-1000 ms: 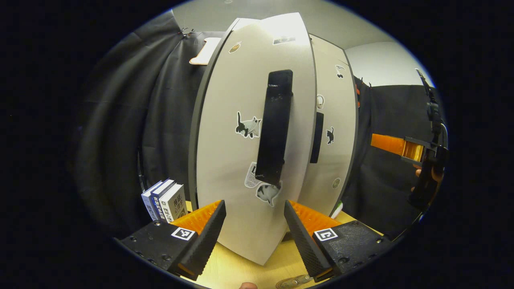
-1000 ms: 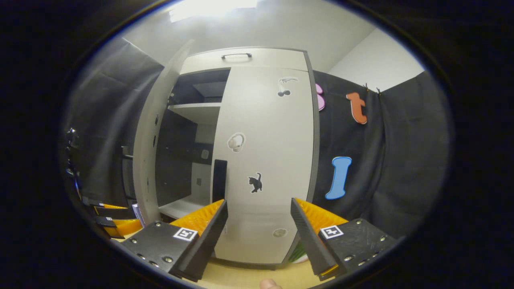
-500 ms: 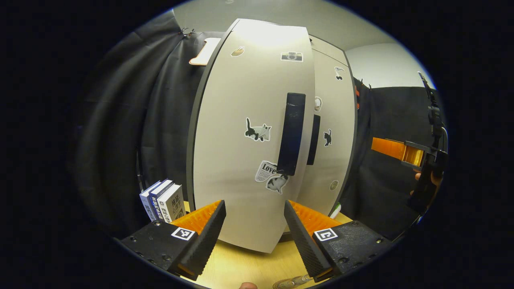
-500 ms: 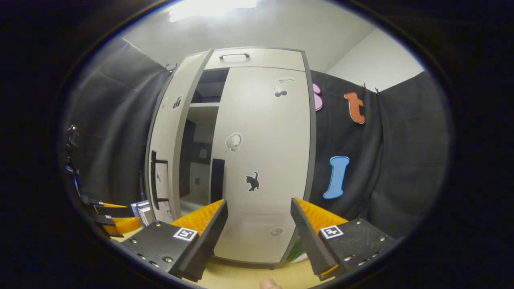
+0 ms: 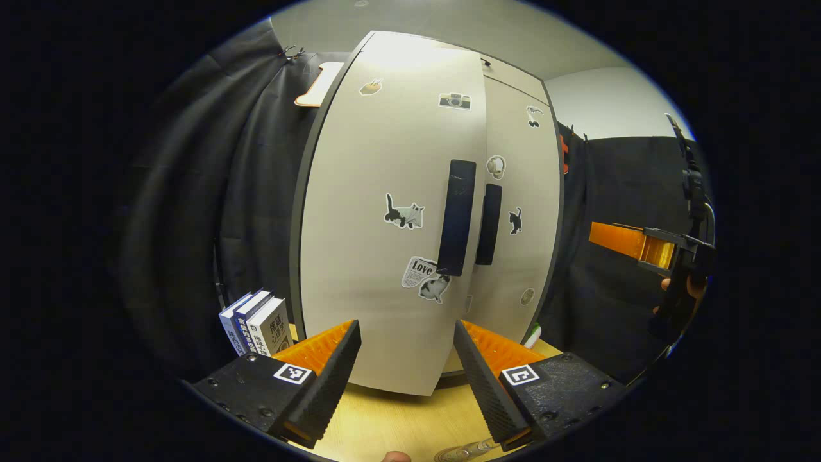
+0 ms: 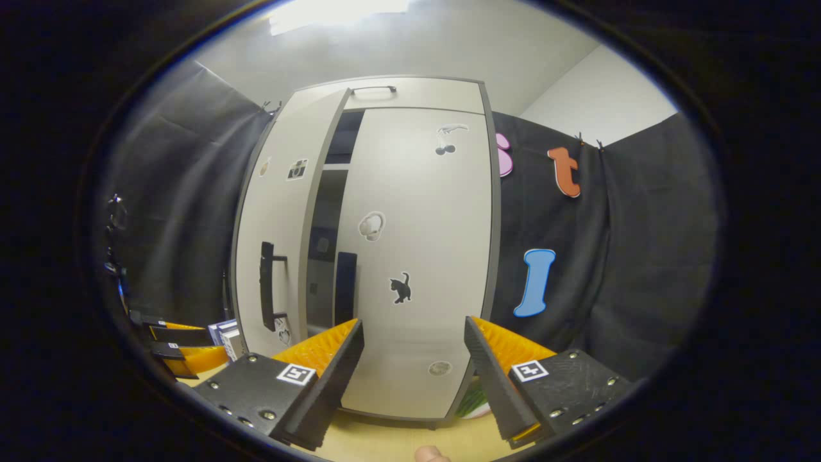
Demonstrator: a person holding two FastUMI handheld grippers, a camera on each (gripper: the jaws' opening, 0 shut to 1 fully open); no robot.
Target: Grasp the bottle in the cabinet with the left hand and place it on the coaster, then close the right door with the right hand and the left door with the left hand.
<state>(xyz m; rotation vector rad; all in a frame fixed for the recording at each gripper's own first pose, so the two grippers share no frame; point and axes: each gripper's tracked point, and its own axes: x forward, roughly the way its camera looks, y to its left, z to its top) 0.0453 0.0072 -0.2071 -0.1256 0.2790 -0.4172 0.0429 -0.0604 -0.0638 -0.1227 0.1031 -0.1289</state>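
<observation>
In the left gripper view the left gripper [image 5: 407,359] stands with its fingers spread wide and nothing between them, directly in front of the cabinet's left door [image 5: 385,212], whose lower edge shows in the gap between the fingertips; whether either finger touches the door cannot be told. The left door's dark vertical handle [image 5: 456,218] sits above the gap, just beside the handle of the right door [image 5: 521,212]. In the right gripper view the left door [image 6: 272,231] stands slightly ajar, with a narrow dark slot between it and the right door [image 6: 420,256], which lies flush with the cabinet frame. The right gripper [image 6: 414,362] is likewise wide open and empty, held in front of the right door and apart from it. At the bottom edge of the left gripper view a clear, glassy object [image 5: 462,452] rests on the wooden table [image 5: 391,427] just under the left gripper's right finger; it may be the bottle, though too little of it shows to be sure. A few upright books [image 5: 253,324] stand on the table left of the cabinet.
</observation>
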